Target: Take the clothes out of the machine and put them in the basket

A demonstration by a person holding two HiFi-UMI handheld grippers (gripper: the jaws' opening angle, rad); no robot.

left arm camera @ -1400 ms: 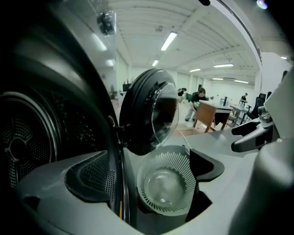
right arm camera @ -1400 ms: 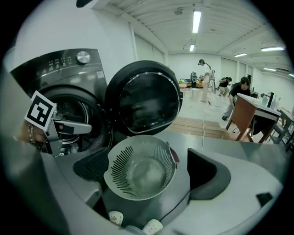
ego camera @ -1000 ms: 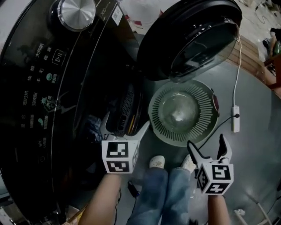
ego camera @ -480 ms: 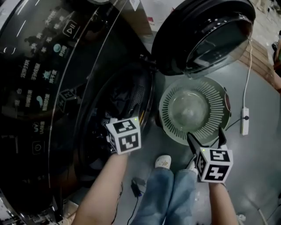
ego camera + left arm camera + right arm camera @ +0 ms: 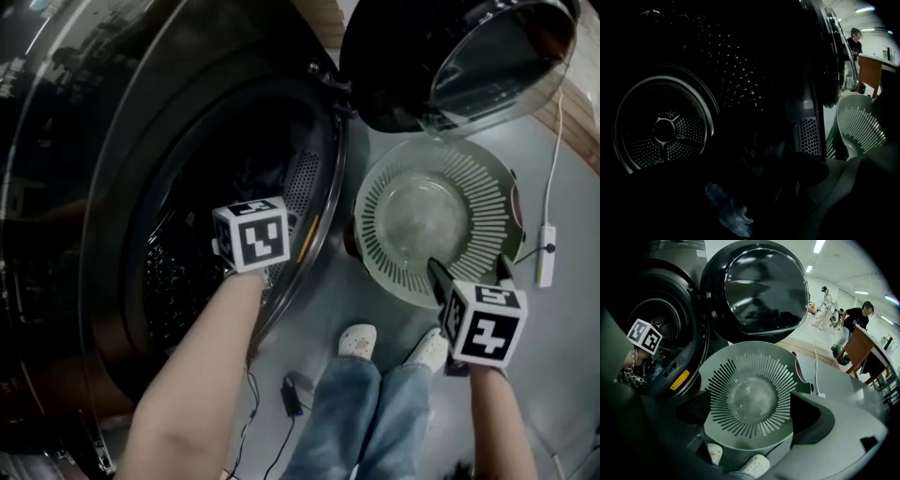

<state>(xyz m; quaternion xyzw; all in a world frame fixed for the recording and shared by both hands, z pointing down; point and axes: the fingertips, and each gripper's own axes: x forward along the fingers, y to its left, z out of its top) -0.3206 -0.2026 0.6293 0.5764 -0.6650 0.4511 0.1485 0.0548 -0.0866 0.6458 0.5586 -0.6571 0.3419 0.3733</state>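
The clothes (image 5: 759,150) lie as a dark heap low in the drum (image 5: 665,131) of the black front-loading washing machine (image 5: 94,187), just inside its round opening. A pale bluish piece of cloth (image 5: 729,215) shows at the near edge of the heap, and from the right gripper view a speckled piece (image 5: 630,378) sits at the lip of the opening.

The left gripper (image 5: 754,183) reaches into that opening, its marker cube (image 5: 251,234) at the rim. Its view is almost black. One jaw shows well out to the right side, so the jaws stand wide, and the dark heap fills the space between them. Whether either jaw touches the cloth cannot be told.

The basket (image 5: 384,244), round, grey-green and slotted, stands on the grey floor (image 5: 562,356) just beside the machine's opening, under the open door (image 5: 450,56). Its bare bottom faces up.

The right gripper (image 5: 471,272) hangs over the basket's near rim with its jaws wide apart and nothing between them; its own view looks straight down into the basket.

The person's white shoes (image 5: 358,340) and jeans (image 5: 356,412) are close by the basket's near side. A white cable with an inline switch (image 5: 544,267) trails over the floor to the basket's right. Farther off, a person in dark clothing (image 5: 855,317) stands by a wooden counter (image 5: 860,350).
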